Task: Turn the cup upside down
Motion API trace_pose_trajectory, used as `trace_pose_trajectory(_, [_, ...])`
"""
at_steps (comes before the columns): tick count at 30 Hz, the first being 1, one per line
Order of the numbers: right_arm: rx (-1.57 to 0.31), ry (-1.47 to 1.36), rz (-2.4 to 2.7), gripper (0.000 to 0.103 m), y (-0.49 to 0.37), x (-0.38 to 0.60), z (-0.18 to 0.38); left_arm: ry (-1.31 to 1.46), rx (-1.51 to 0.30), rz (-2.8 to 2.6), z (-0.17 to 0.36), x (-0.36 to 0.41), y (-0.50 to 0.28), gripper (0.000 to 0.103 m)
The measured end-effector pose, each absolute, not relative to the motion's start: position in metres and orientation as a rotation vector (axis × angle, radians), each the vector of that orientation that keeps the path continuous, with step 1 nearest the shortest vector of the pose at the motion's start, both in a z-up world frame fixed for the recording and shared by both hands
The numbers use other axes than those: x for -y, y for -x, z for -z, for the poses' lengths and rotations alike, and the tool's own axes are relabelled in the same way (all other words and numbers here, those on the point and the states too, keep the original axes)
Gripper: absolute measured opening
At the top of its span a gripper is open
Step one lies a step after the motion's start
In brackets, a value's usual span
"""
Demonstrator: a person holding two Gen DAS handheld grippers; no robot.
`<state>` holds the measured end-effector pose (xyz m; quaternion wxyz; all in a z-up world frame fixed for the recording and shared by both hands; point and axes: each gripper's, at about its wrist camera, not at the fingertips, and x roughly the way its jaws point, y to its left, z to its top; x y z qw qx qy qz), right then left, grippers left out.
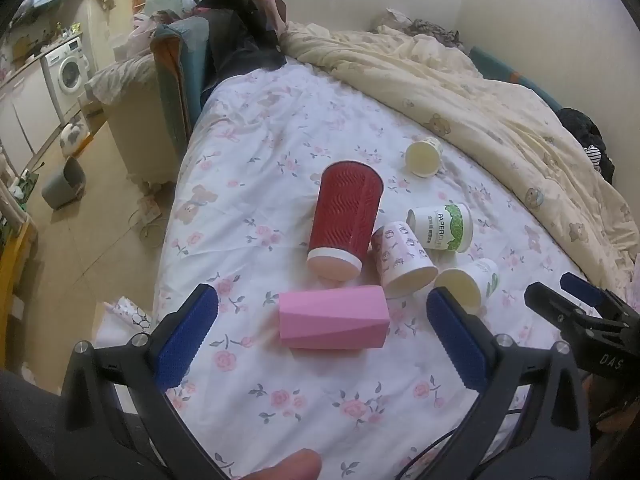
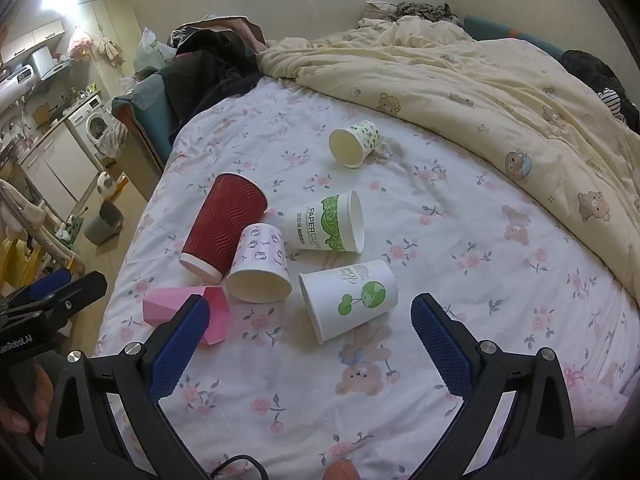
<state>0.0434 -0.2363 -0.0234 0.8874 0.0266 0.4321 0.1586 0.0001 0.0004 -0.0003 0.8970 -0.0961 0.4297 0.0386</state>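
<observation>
Several cups lie on their sides on the floral bed sheet [image 1: 312,400]. A pink faceted cup [image 1: 334,323] lies between the fingers of my open left gripper [image 1: 320,312]; it also shows in the right wrist view [image 2: 188,308]. A red ribbed cup [image 1: 346,220] [image 2: 224,226], a pink patterned cup [image 1: 402,258] [image 2: 260,264], a green-leaf "PAPERCUP" cup [image 1: 442,228] [image 2: 328,222], a white cup with a green globe [image 2: 348,298] [image 1: 468,284] and a small dotted cup [image 1: 424,156] [image 2: 354,142] lie around. My open right gripper [image 2: 308,320] hovers over the globe cup and shows in the left wrist view [image 1: 560,292].
A cream bear-print duvet [image 2: 500,92] is bunched at the back right. Dark clothes [image 1: 240,36] pile at the bed's far left. The bed's left edge drops to the floor, with a grey bin [image 1: 64,184] and a washing machine [image 1: 68,70].
</observation>
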Motion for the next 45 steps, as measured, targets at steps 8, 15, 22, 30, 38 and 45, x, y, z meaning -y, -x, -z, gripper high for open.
trace_pose_trajectory(8, [-0.894, -0.059, -0.323, 0.103, -0.0435, 0.2370, 0.0235, 0.192, -0.888, -0.085, 0.0004, -0.0010, 0.0001, 0.103])
trace_pose_trajectory(15, [-0.898, -0.054, -0.328, 0.103, -0.0435, 0.2360, 0.0237, 0.186, -0.888, -0.089, 0.0007, 0.0011, 0.0004, 0.103])
trace_pose_trajectory(22, [-0.898, -0.055, -0.327, 0.103, -0.0436, 0.2365, 0.0232, 0.190, -0.889, -0.086, 0.0005, 0.0006, 0.0001, 0.103])
trace_pose_trajectory(30, [-0.897, -0.054, -0.327, 0.103, -0.0434, 0.2364, 0.0228, 0.191, -0.889, -0.086, 0.0005, 0.0005, 0.0000, 0.103])
trace_pose_trajectory(38, [-0.897, -0.055, -0.328, 0.103, -0.0435, 0.2367, 0.0226, 0.191, -0.889, -0.086, 0.0004, 0.0004, 0.0001, 0.103])
trace_pose_trajectory(45, [-0.897, -0.055, -0.329, 0.103, -0.0433, 0.2362, 0.0223, 0.190, -0.878, -0.089, 0.0014, 0.0033, 0.0000, 0.103])
